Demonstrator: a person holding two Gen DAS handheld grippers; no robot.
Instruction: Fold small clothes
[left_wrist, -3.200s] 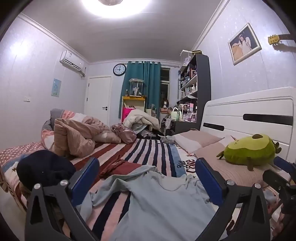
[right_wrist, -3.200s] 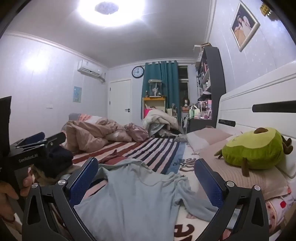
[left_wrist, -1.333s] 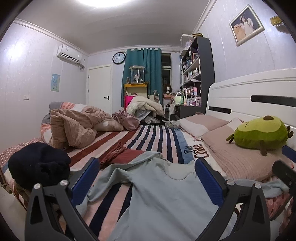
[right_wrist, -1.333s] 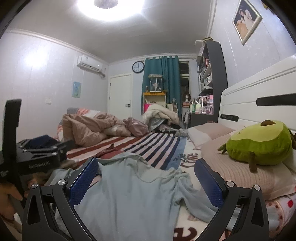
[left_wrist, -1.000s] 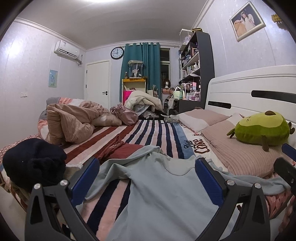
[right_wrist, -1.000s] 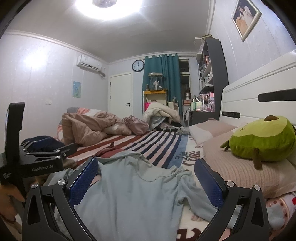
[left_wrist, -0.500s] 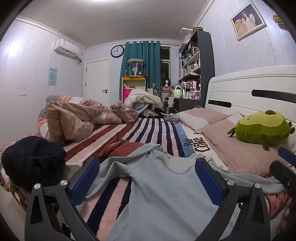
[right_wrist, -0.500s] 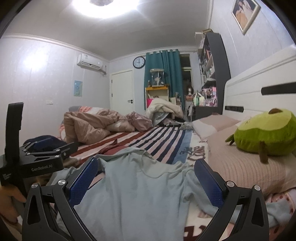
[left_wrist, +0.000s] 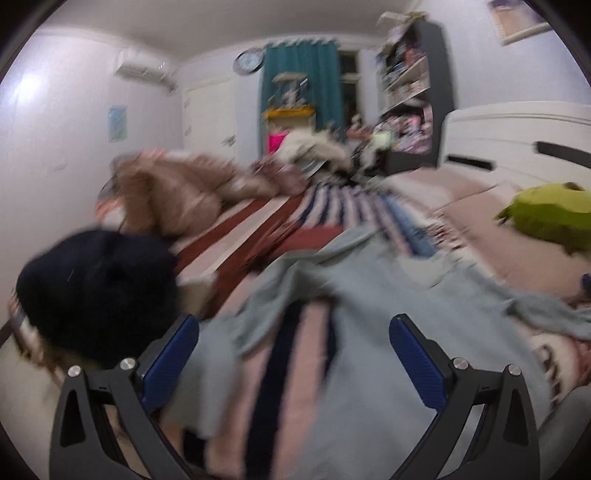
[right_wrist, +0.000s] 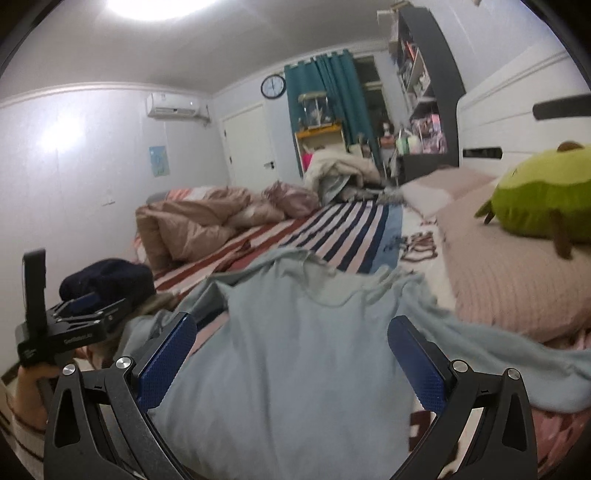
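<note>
Above the pale blue shirt, both grippers' fingers wide apart.

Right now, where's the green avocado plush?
In the right wrist view the avocado plush sits far right on the pink pillow, against the white headboard, beyond the light blue shirt.

Left black two-finger gripper with blue textured pads: jaws spread wide apart, nothing between the pads; view motion-blurred. Right black two-finger gripper with blue textured pads: jaws likewise spread wide, pads gripping nothing. In the right wrist view, the left gripper's black body appears at lower left, grasped by the person's left hand in a striped sleeve.
</note>
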